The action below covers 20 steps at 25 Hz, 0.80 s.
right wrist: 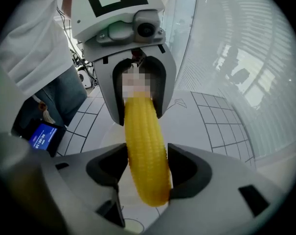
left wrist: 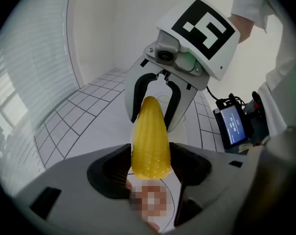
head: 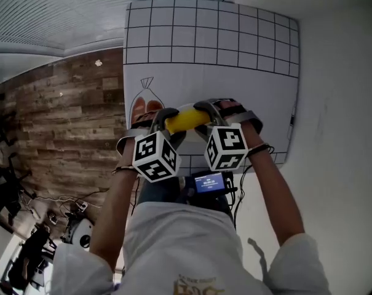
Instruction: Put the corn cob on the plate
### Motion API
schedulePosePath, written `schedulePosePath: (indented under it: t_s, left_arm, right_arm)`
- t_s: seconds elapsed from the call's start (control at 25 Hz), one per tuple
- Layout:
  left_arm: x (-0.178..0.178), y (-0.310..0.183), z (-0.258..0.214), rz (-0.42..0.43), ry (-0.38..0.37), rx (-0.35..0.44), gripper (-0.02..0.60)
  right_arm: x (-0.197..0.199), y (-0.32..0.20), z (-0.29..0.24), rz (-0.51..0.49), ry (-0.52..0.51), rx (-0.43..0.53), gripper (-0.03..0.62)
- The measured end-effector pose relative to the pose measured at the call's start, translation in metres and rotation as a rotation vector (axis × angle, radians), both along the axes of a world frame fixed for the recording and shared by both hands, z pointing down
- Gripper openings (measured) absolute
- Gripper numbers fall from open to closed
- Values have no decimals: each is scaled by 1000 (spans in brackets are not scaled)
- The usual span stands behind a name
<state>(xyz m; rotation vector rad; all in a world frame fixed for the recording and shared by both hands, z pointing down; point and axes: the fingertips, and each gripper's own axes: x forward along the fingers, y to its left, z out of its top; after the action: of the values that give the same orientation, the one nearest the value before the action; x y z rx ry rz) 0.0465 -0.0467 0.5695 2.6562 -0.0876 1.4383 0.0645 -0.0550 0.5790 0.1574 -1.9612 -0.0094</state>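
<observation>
A yellow corn cob (head: 186, 120) hangs level above the white mat, held at both ends. In the left gripper view my left gripper (left wrist: 150, 168) is shut on the cob's thick end (left wrist: 149, 141), and the right gripper (left wrist: 155, 99) clasps the tapered far end. The right gripper view has my right gripper (right wrist: 145, 173) shut on the cob (right wrist: 145, 151), with the left gripper (right wrist: 138, 97) at the other end. A pale round shape (right wrist: 107, 133) on the mat below may be the plate; I cannot tell for sure.
The white mat (head: 210, 48) has a black grid and line drawings, one a bag shape (head: 146, 100). A small device with a blue screen (head: 209, 182) sits at the person's waist. To the left is wood-look floor (head: 63, 115).
</observation>
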Motion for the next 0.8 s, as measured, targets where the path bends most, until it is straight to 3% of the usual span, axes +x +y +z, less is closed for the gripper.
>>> schedulePosePath:
  t_s: [0.48,0.8]
  left_arm:
    - [17,17,11,196,-53,-1,250]
    - [21,20,23,249,-88,9,250]
  right_arm:
    - [19,22,12,199,10,-20,261]
    - [24,25,22,241,25,0,262]
